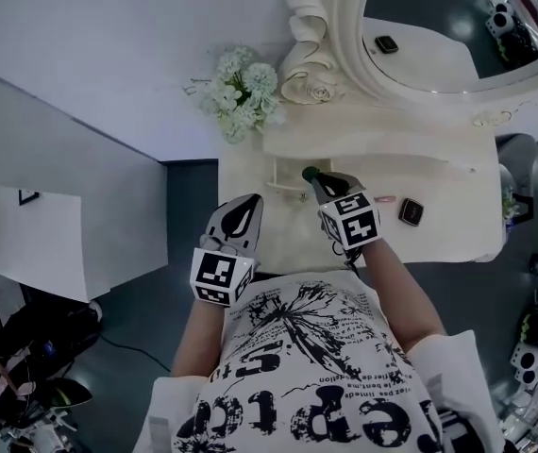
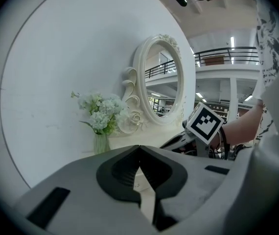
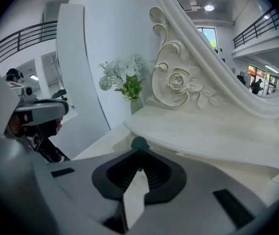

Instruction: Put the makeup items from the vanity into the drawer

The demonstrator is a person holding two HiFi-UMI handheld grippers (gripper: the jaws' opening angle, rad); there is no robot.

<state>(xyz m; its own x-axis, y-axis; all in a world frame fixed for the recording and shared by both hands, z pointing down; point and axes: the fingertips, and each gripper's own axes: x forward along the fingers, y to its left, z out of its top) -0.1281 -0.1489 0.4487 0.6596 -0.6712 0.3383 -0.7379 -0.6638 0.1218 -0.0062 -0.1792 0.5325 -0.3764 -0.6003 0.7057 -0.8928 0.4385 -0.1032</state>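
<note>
In the head view my right gripper (image 1: pixel 316 179) is over the white vanity (image 1: pixel 458 239), shut on a small dark green makeup item (image 1: pixel 310 173). That item's rounded end (image 3: pixel 139 142) pokes out past the closed jaw tips of the right gripper (image 3: pixel 139 153) in its own view. Just left of it a small drawer (image 1: pixel 286 172) stands pulled out. A pink item (image 1: pixel 385 199) and a dark compact (image 1: pixel 411 212) lie on the vanity top to the right. My left gripper (image 1: pixel 246 204) hangs lower left, off the vanity's front, shut and empty (image 2: pixel 139 151).
A large oval mirror (image 1: pixel 439 26) with a carved white frame stands at the back. A vase of pale flowers (image 1: pixel 241 91) is at the back left. A raised shelf (image 1: pixel 382 144) crosses the vanity. The person's arms and printed shirt fill the foreground.
</note>
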